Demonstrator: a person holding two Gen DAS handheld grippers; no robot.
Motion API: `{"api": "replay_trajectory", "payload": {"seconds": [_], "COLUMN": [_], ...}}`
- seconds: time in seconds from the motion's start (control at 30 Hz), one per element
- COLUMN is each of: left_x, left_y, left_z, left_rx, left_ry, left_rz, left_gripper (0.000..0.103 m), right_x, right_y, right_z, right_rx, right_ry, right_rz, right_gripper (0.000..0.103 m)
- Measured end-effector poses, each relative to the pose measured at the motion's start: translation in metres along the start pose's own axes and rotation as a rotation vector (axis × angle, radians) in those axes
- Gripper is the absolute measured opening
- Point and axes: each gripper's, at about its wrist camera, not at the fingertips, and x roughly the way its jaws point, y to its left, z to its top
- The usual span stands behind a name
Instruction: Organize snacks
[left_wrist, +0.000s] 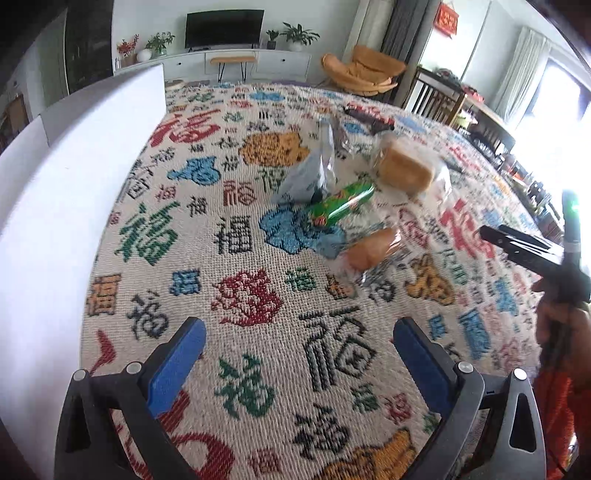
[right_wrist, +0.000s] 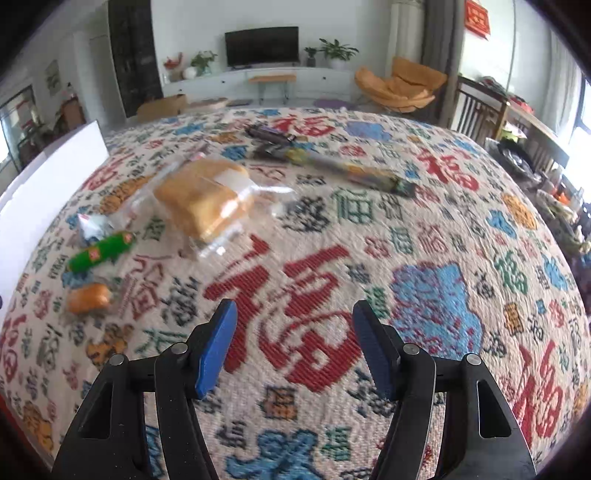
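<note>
Snacks lie on a patterned tablecloth (left_wrist: 258, 369). In the left wrist view: a green sausage stick (left_wrist: 338, 205), a silver-blue packet (left_wrist: 310, 173), a wrapped bread loaf (left_wrist: 406, 168), a small wrapped bun (left_wrist: 373, 249) and a dark bar (left_wrist: 369, 116) at the back. My left gripper (left_wrist: 299, 354) is open and empty, short of the bun. The right wrist view shows the loaf (right_wrist: 207, 199), sausage (right_wrist: 101, 253), bun (right_wrist: 88, 297), a long dark packet (right_wrist: 347, 170) and a dark bar (right_wrist: 269, 134). My right gripper (right_wrist: 295, 343) is open and empty over bare cloth.
A white box wall (left_wrist: 74, 177) stands at the table's left, also in the right wrist view (right_wrist: 51, 166). The right hand-held gripper body (left_wrist: 535, 251) shows at the right edge of the left view. Chairs, a TV and shelves stand beyond the table.
</note>
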Motion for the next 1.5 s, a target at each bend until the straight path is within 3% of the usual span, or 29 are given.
{"api": "replay_trajectory", "payload": {"seconds": [0.23,0.33,0.53,1.5], "left_x": [0.062,0.078,0.097,0.097], "left_y": [-0.009,-0.016,-0.017,-0.017], "left_z": [0.033,0.045,0.071,0.071], "left_rx": [0.057,0.110,0.120,0.113], "left_ry": [-0.025,-0.041,-0.039,-0.042], "left_rz": [0.103,0.103,0.098,0.106], "left_gripper": [0.103,0.103,0.103,0.103], "right_x": [0.025,0.037,0.041,0.043], "right_y": [-0.012,-0.016,-0.020,-0.022], "right_z": [-0.013,-0.017,-0.019,-0.019], "right_rx": [0.009,0.028,0.061,0.066], "right_ry": [0.016,0.038,0.050,0.050], "right_rz": [-0.031,-0.048,-0.066,-0.064], "right_gripper": [0.073,0.084,0.091,0.091]}}
